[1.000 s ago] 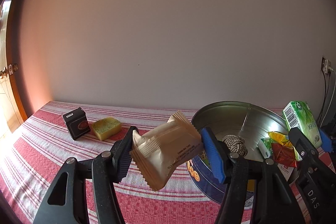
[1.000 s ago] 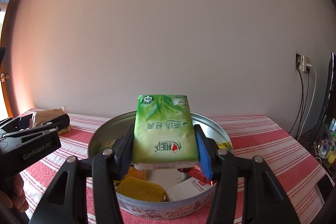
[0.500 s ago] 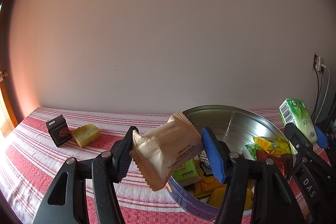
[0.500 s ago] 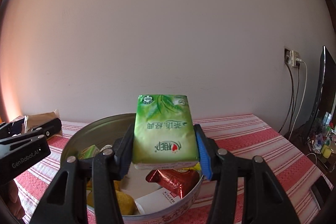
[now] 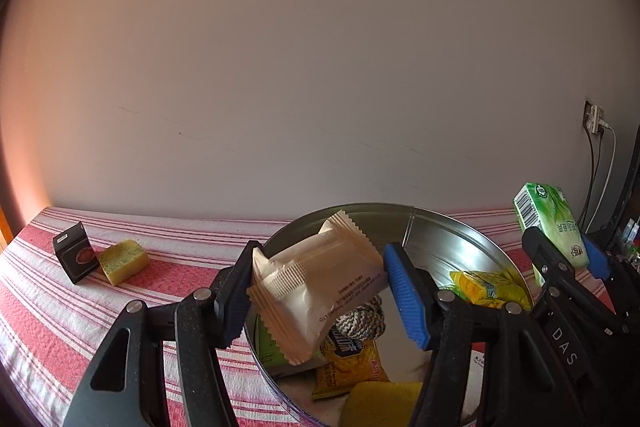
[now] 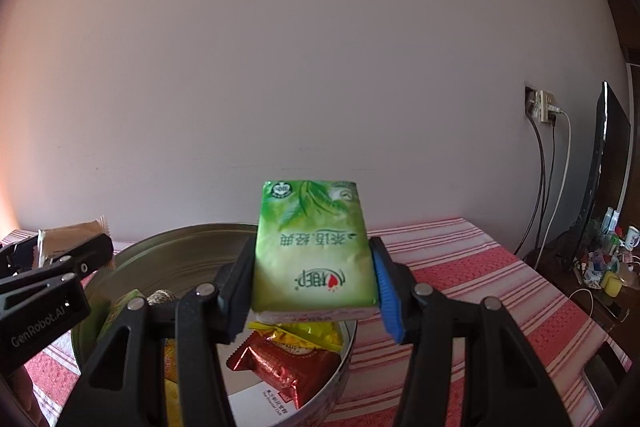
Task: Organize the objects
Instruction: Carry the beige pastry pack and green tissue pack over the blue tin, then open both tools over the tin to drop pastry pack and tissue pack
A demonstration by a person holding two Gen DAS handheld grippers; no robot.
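Tools first: my left tool (image 5: 320, 291) is pinching a beige wrapper pack (image 5: 316, 287), and my right tool (image 6: 314, 287) is clamped on a green tissue pack (image 6: 314, 251). Neither grip has loosened over the last second. What has changed is where they sit: a second ago the beige pack hung over the striped cloth at the tin's nine o'clock side, and now it is in front of the open mouth of the round metal tin (image 5: 452, 227), with the tin filling the lower centre of the left view. In the right view the tin (image 6: 188, 247) has slid toward seven o'clock, so the green pack now hangs over its right half, above a red snack bag (image 6: 288, 367) and a yellow packet (image 6: 304, 333).

I read that as both packs brought into place for dropping; letting go looks like the next step. Out on the worktop (image 5: 48, 307) at nine o'clock, a small black box (image 5: 74, 253) and a yellow sponge (image 5: 122, 261) lie touching, not yet collected.
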